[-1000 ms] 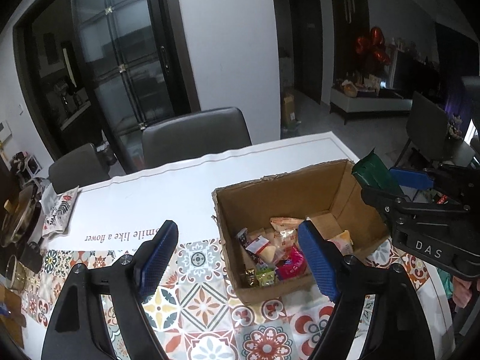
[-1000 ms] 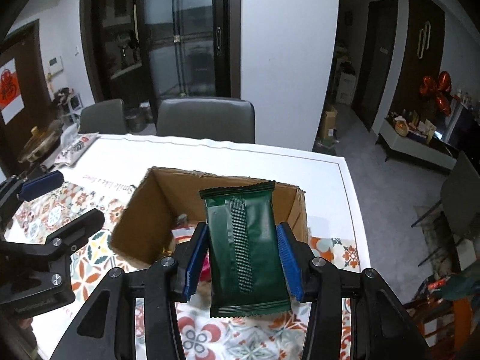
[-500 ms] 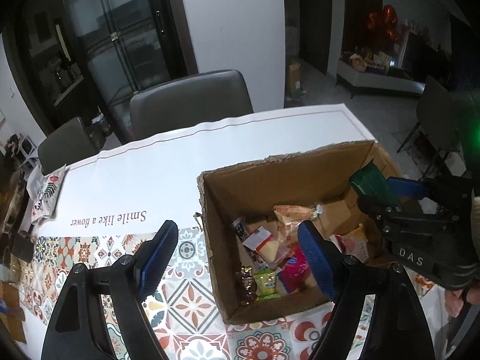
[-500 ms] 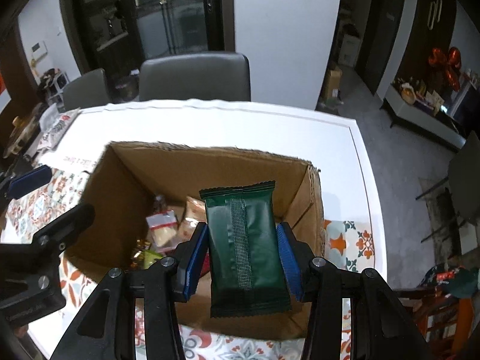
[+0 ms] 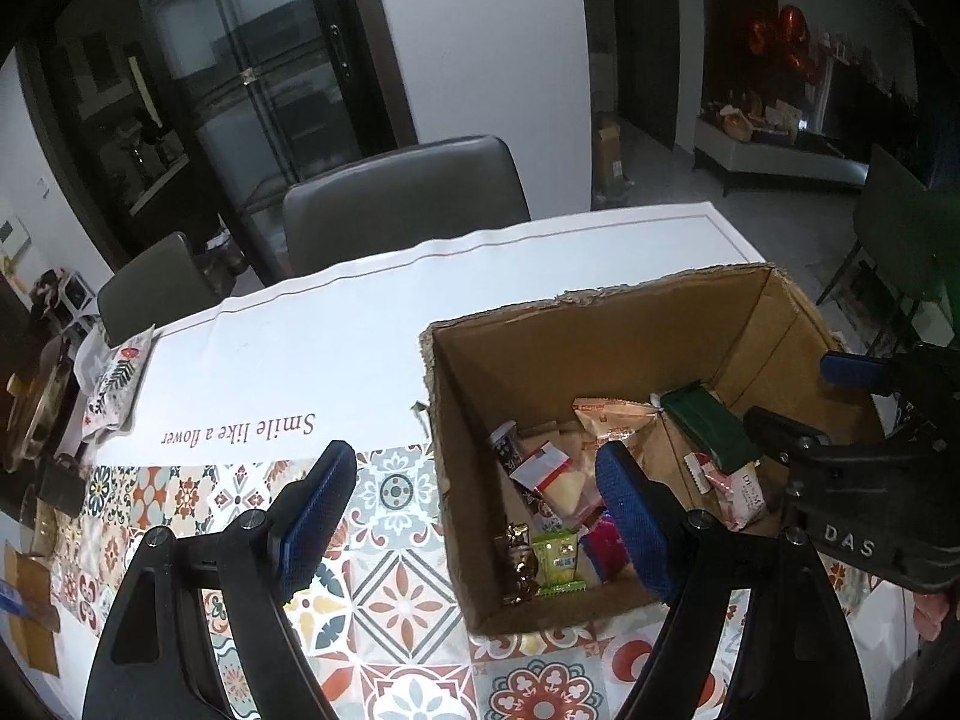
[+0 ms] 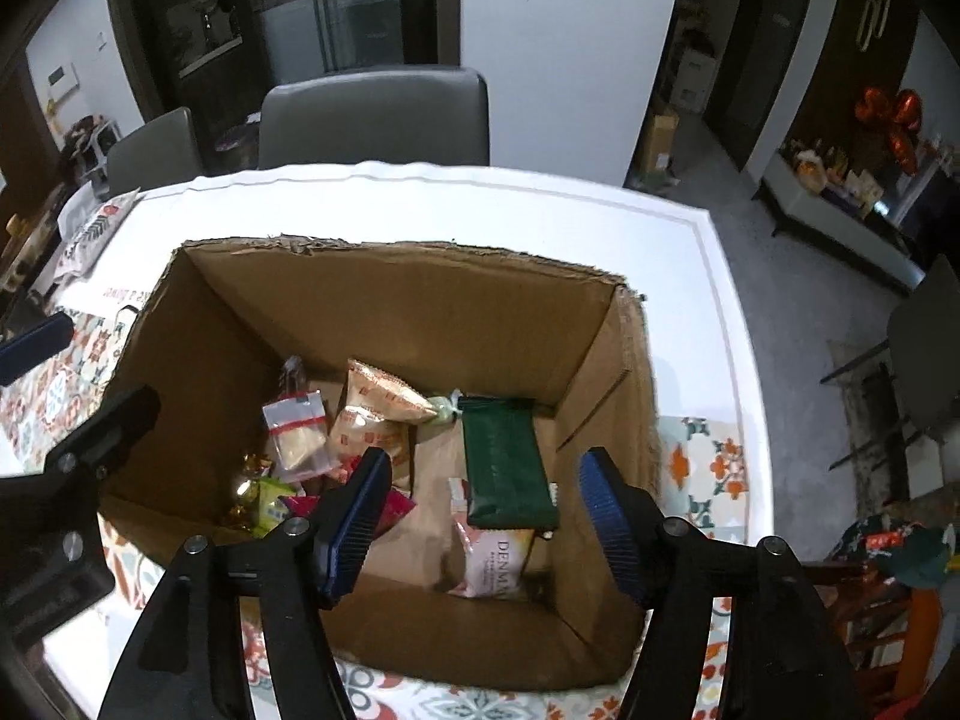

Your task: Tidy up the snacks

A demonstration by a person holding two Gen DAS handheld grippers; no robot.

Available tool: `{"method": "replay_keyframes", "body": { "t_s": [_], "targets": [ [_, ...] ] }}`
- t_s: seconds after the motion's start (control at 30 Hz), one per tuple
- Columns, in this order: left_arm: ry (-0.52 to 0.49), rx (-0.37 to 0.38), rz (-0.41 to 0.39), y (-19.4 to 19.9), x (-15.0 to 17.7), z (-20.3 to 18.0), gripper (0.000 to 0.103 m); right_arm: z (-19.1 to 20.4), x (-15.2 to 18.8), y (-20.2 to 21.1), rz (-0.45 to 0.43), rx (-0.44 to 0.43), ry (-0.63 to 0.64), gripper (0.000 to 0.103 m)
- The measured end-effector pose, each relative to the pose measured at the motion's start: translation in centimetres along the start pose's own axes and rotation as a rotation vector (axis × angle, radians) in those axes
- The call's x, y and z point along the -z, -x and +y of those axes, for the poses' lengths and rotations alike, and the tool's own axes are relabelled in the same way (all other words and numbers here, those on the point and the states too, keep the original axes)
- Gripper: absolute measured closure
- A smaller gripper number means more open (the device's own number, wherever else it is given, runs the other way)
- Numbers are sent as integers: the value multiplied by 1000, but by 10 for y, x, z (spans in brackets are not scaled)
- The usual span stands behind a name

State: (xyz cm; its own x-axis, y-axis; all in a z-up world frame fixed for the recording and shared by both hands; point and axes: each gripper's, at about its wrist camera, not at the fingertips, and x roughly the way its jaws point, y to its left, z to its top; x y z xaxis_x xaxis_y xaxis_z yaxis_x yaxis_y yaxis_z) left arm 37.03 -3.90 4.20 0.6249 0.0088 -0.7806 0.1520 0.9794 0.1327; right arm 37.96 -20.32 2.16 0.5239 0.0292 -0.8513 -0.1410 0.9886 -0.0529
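Note:
An open cardboard box (image 6: 420, 294) stands on the table and holds several snack packets. A dark green packet (image 6: 507, 468) lies inside near the right wall, on a pink-white packet (image 6: 495, 564). It also shows in the left wrist view (image 5: 708, 429). My right gripper (image 6: 486, 516) is open and empty above the box's near side. My left gripper (image 5: 474, 516) is open and empty, over the box's left wall (image 5: 456, 480). Orange packets (image 6: 375, 408) and a clear packet (image 6: 294, 432) lie at the left inside.
The table (image 5: 336, 336) has a white cloth with patterned tiles at the near side. Grey chairs (image 6: 372, 114) stand behind it. A printed packet (image 5: 114, 378) lies at the table's far left. The table's right edge (image 6: 732, 324) is close to the box.
My right gripper opened and the green packet dropped into the box. Both grippers moved closer over the box.

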Motion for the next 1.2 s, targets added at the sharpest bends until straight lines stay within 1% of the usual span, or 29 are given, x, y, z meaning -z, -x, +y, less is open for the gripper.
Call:
{"method": "replay_keyframes", "body": {
  "t_s": [0.07, 0.17, 0.33, 0.47, 0.5, 0.67, 0.77, 0.83, 0.9, 1.0, 1.1, 1.2],
  "targets": [
    [10, 6, -20, 9, 6, 2, 21, 2, 7, 13, -36, 13, 3, 34],
    [21, 5, -56, 26, 19, 2, 21, 4, 15, 33, -94, 14, 5, 29],
    [38, 0, -124, 57, 47, 5, 17, 9, 40, 65, -189, 14, 4, 25],
    [62, 11, -175, 82, 71, 8, 10, 14, 71, 92, -264, 21, -5, 24],
    [66, 12, -190, 89, 78, 8, 8, 16, 77, 96, -278, 27, -4, 22],
    [55, -19, -266, 124, 114, 3, 0, 24, 118, 126, -364, 49, -7, 20],
    [38, -9, -306, 143, 136, -1, 0, 29, 144, 142, -419, 59, -9, 17],
    [42, -15, -318, 152, 148, -4, 0, 31, 159, 150, -446, 68, -8, 16],
    [50, -10, -328, 160, 160, -5, 0, 33, 173, 156, -462, 56, -17, 16],
    [49, -11, -346, 171, 174, -8, 0, 35, 191, 165, -484, 47, -33, 16],
    [55, -28, -370, 183, 188, -11, 0, 35, 206, 174, -510, 50, -48, 16],
    [49, -17, -381, 191, 197, -14, 0, 32, 218, 182, -534, 47, -71, 16]
  ]
}}
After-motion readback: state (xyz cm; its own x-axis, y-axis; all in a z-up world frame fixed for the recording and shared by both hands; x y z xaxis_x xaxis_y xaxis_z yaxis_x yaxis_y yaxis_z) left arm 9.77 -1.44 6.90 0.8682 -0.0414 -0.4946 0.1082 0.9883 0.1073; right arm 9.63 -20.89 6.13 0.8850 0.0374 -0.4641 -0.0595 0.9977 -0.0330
